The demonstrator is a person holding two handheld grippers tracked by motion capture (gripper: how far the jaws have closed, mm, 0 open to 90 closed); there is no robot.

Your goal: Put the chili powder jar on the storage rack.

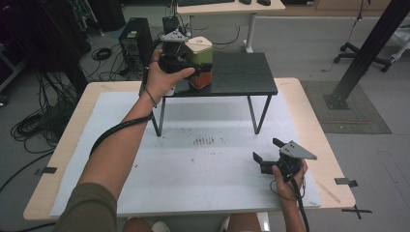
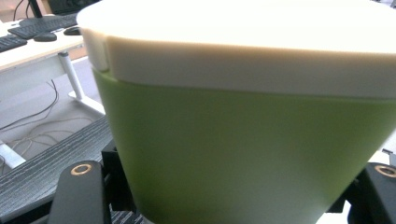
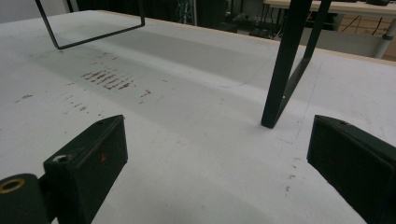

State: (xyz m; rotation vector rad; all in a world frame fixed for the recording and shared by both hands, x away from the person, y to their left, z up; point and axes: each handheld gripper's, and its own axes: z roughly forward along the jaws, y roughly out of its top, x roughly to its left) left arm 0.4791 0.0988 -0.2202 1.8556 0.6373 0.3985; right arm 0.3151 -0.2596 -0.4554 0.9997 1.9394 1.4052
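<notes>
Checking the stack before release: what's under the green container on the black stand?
An orange piece sits under the green container on the black stand. The left gripper and hand cover its left side, so how they stack can't be seen.

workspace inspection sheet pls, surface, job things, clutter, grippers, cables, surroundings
surface: white mat on a wooden table, dark scuff marks mid-mat
job's things: green container with a cream lid on a small black stand; something orange sits under it, unclear what
clutter: nothing seen besides the scuffs
grippers: left gripper shut on the container, a jaw at each side; right gripper open, low over the mat, holding nothing
cables: a black cable runs along the left forearm; loose coils on the floor at left
surroundings: computer tower, desk, office chair base, black post
</notes>
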